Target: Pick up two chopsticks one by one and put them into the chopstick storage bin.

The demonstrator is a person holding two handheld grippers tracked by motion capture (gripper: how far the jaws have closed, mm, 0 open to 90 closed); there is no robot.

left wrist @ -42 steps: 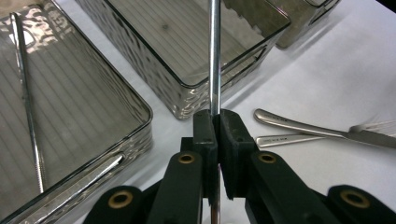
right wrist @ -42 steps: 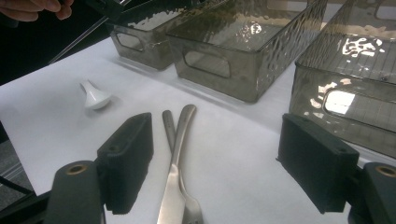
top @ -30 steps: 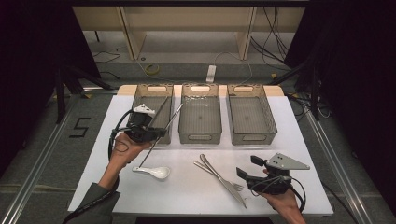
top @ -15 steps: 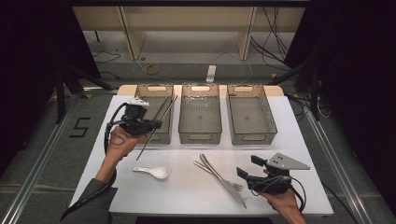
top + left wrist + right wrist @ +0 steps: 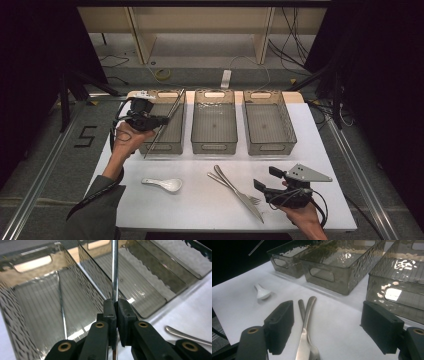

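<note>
- Metal chopsticks (image 5: 165,122): thin steel rods, held tilted over the left bin (image 5: 166,127), top ends toward the bin's far rim, low ends past its near-left corner. In left gripper view a rod (image 5: 114,270) runs straight up from the pads.
- Left gripper (image 5: 159,120): jaws closed tight on the chopsticks, pads pinching the rod; held up at the left bin's left wall, person's left hand (image 5: 127,137) behind it.
- Left bin: smoky clear plastic. Thin line on its floor in left gripper view – rod or reflection, can't tell.
- Mid bin (image 5: 214,125) & right bin (image 5: 267,125): same type, in a row w/ the left one along the worktop's far side.
- White spoon (image 5: 164,184): lies on the worktop (image 5: 200,210), near-left, well apart from the bins.
- Knife (image 5: 240,192) & fork (image 5: 235,187): crossed, touching, near-centre of worktop.
- Right gripper (image 5: 270,179): jaws open wide, nothing between the pads; sits low at near-right, aimed at the knife & fork handles (image 5: 305,315), not touching.
</note>
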